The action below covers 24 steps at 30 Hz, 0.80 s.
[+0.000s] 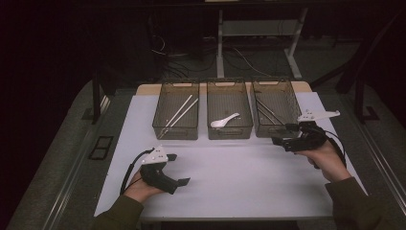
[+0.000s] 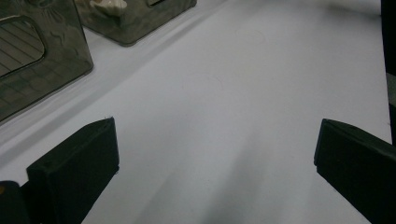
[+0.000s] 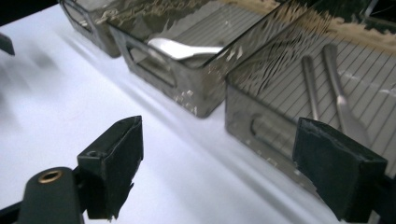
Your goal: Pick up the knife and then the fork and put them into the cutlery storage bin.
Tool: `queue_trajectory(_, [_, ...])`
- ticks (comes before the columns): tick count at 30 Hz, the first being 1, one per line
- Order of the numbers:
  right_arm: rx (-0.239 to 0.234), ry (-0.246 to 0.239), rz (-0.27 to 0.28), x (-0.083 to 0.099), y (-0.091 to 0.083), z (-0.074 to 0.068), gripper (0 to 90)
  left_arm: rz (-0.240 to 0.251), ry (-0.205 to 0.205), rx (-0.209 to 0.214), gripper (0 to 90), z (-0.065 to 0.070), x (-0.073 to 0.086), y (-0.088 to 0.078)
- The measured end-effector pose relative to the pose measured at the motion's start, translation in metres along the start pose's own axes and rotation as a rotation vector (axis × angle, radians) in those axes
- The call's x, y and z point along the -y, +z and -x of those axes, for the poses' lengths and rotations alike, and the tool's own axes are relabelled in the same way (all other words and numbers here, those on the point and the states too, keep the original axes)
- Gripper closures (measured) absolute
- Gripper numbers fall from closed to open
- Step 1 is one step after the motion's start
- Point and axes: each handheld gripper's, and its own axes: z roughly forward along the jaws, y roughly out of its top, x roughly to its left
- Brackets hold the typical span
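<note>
The right gripper (image 1: 282, 135) hung just in front of the right bin (image 1: 276, 125), jaws spread wide with nothing between them. Over on the other side, the left gripper (image 1: 181, 168) sat low over the white mat (image 1: 230, 177), its jaws also parted and empty, well apart from the three bins.

And the cutlery was sorted: a pair of chopsticks (image 1: 179, 115) slanting in the left bin (image 1: 176, 125), the white spoon (image 1: 224, 121) lying in the middle bin (image 1: 230, 130), and in the right bin two slim metal handles (image 3: 327, 79) side by side on the ribbed floor. They were probably a knife and another utensil, though the dark plastic and glare made that hard to call.

If the right hand was going for those handles, the smart play looked like this: come over the near wall rather than into it, tip the jaws down, line them across a single handle, and close on its middle, so that the neighbour beside it was not dragged along. The pieces lay flat, so one pad would need to get under an edge.
</note>
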Motion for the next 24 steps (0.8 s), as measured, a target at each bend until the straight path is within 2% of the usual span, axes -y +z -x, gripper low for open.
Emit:
queue_trajectory(11, [-0.008, -0.025, 0.041, 0.037, -0.002, -0.02, 16.2, 0.008, -0.001, -0.003, 0.0, -0.001, 0.001, -0.002])
queue_trajectory(17, [-0.018, -0.023, 0.054, 0.054, -0.007, -0.024, 16.2, 0.002, 0.008, -0.003, 0.0, -0.001, 0.0, -0.003])
queue_trajectory(24, [-0.006, -0.023, 0.064, 0.068, -0.012, -0.028, 16.2, 0.007, 0.007, -0.004, 0.0, -0.001, 0.001, -0.003])
